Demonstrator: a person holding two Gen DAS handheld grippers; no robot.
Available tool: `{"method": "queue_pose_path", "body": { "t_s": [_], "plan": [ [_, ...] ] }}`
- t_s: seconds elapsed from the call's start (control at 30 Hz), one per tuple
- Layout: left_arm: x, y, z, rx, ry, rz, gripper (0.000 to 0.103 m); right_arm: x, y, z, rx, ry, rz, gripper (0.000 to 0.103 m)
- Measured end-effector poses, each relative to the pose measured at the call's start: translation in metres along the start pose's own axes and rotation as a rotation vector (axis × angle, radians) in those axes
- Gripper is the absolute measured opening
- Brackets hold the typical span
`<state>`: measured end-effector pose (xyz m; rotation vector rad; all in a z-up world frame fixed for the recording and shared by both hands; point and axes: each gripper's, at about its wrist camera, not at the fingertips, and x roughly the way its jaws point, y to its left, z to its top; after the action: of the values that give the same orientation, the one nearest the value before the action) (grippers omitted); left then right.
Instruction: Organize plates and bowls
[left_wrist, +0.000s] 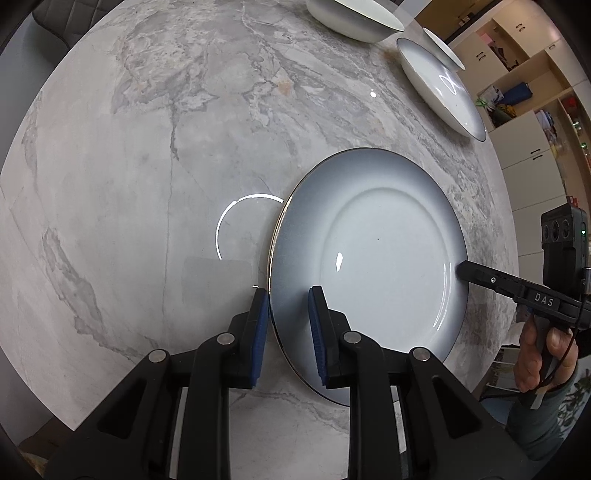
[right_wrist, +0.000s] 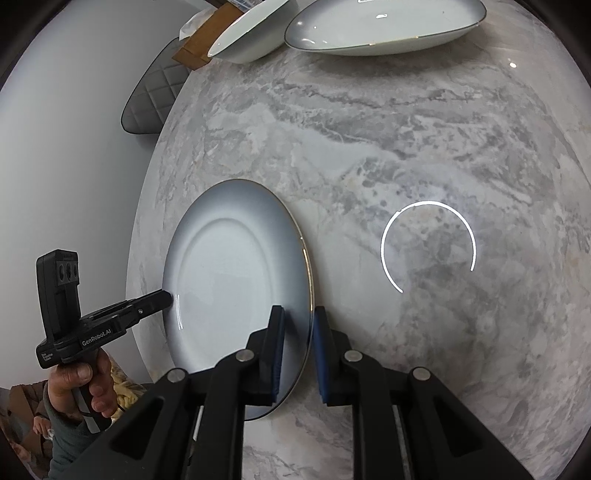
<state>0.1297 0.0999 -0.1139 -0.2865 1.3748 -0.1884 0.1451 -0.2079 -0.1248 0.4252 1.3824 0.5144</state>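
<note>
The left hand-held gripper (left_wrist: 286, 325) straddles the near rim of the blue-grey dinner plate (left_wrist: 384, 258) with pads spread, not clenched. The right hand-held gripper (right_wrist: 298, 347) does the same on the opposite rim. The step looks like a two-sided pickup; next, both must close and lift level. Beyond, on the desk (left_wrist: 147, 166), the bowl (left_wrist: 354, 18) and deep plate (left_wrist: 439, 85) look empty.

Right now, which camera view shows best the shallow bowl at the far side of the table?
The right wrist view: the shallow bowl lies broad there, inside and rim plain. In the left wrist view, the same bowl sits near the picture's edge, squeezed narrow, with another bowl overlapping its far rim.
</note>
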Motion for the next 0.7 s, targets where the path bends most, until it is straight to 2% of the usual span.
{"method": "queue_pose_path", "body": {
  "t_s": [0.2, 0.3, 0.37, 0.4, 0.43, 0.47, 0.53, 0.57, 0.6, 0.67, 0.7],
  "plan": [
    [0.0, -0.002, -0.001, 0.017, -0.013, 0.014, 0.02, 0.0, 0.005, 0.0, -0.015, -0.014, -0.023, 0.019],
    [-0.003, -0.009, -0.003, 0.042, -0.036, 0.053, 0.021, 0.001, 0.008, -0.001, -0.032, -0.02, -0.035, 0.022],
    [-0.01, -0.012, -0.003, 0.058, -0.069, 0.075, 0.023, 0.0, 0.012, -0.002, -0.05, -0.027, -0.04, 0.028],
    [-0.016, -0.015, -0.002, 0.072, -0.094, 0.09, 0.025, -0.002, 0.014, -0.004, -0.059, -0.037, -0.049, 0.039],
    [-0.022, -0.017, -0.002, 0.085, -0.119, 0.107, 0.031, -0.005, 0.016, -0.005, -0.07, -0.053, -0.067, 0.051],
    [-0.03, -0.02, -0.002, 0.103, -0.152, 0.132, 0.044, -0.01, 0.017, -0.006, -0.081, -0.076, -0.083, 0.056],
    [-0.044, -0.025, -0.003, 0.125, -0.202, 0.146, 0.052, -0.022, 0.018, -0.008, -0.089, -0.114, -0.095, 0.071],
    [-0.051, -0.028, -0.003, 0.136, -0.225, 0.146, 0.052, -0.031, 0.016, -0.009, -0.082, -0.138, -0.094, 0.075],
    [-0.057, -0.032, -0.002, 0.15, -0.249, 0.155, 0.053, -0.039, 0.014, -0.01, -0.079, -0.162, -0.096, 0.082],
    [-0.07, -0.042, 0.002, 0.185, -0.311, 0.184, 0.067, -0.059, 0.009, -0.009, -0.085, -0.236, -0.102, 0.092],
    [-0.077, -0.045, 0.005, 0.2, -0.341, 0.183, 0.07, -0.068, 0.008, -0.008, -0.096, -0.267, -0.114, 0.101]
  ]
}}
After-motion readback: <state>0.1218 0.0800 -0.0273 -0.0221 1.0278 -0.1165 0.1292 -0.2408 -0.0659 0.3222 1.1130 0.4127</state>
